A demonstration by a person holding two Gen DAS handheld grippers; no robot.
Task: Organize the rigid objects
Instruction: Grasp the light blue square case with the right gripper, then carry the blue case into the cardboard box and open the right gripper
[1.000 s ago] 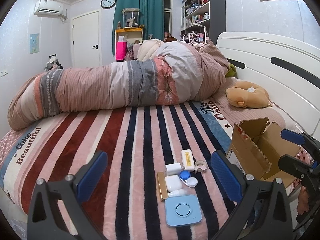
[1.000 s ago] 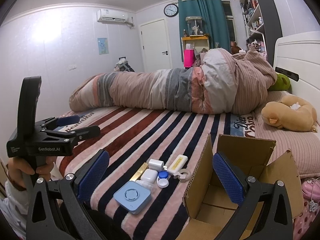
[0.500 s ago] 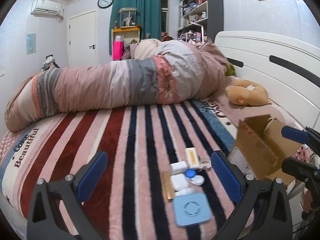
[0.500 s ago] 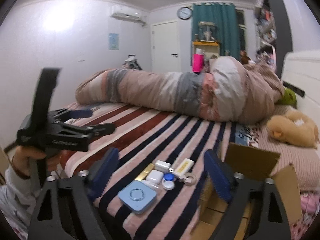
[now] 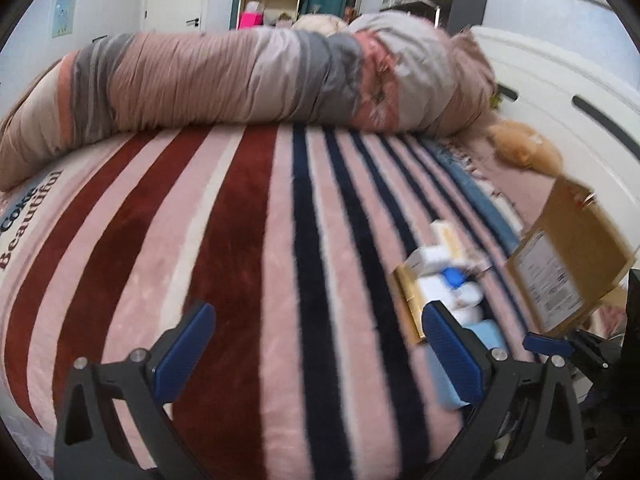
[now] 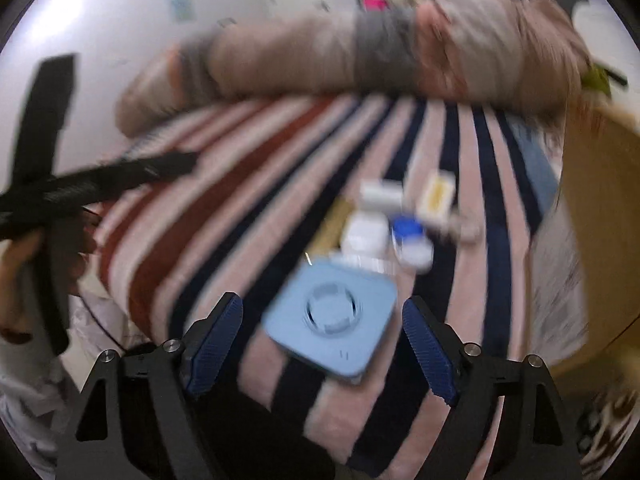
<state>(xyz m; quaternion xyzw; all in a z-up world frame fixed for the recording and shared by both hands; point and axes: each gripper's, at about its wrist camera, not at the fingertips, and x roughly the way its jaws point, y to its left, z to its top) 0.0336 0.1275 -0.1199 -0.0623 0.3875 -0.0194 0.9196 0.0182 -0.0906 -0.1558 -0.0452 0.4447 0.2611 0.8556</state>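
**Both grippers spread above the bed, small items near its front edge**

While its jaws stand wide with nothing between them, the right gripper [image 6: 322,344] hangs just over the light blue square device [image 6: 332,318], which lies close to the front edge of the bed [image 6: 452,344]. Just beyond it sit a white case [image 6: 366,232], a blue-and-white round case [image 6: 412,240], a gold bar [image 6: 330,224], a white block [image 6: 380,194] and a yellow-labelled box [image 6: 436,196], all bunched together. The cardboard box [image 6: 600,240] walls off the right side; its flap stands near the cluster.

The left gripper [image 5: 320,352] also has wide, empty jaws, over bare striped blanket [image 5: 240,240] to the left of the items, where open room runs back to the rolled duvet [image 5: 240,80].

Only the right wrist view shows the blue device whole; the left view has it half hidden behind its right finger [image 5: 452,356]. Only the left view shows the box's printed label [image 5: 548,280], the plush toy [image 5: 524,148] and the white headboard [image 5: 560,80] behind. Both views are motion-blurred.
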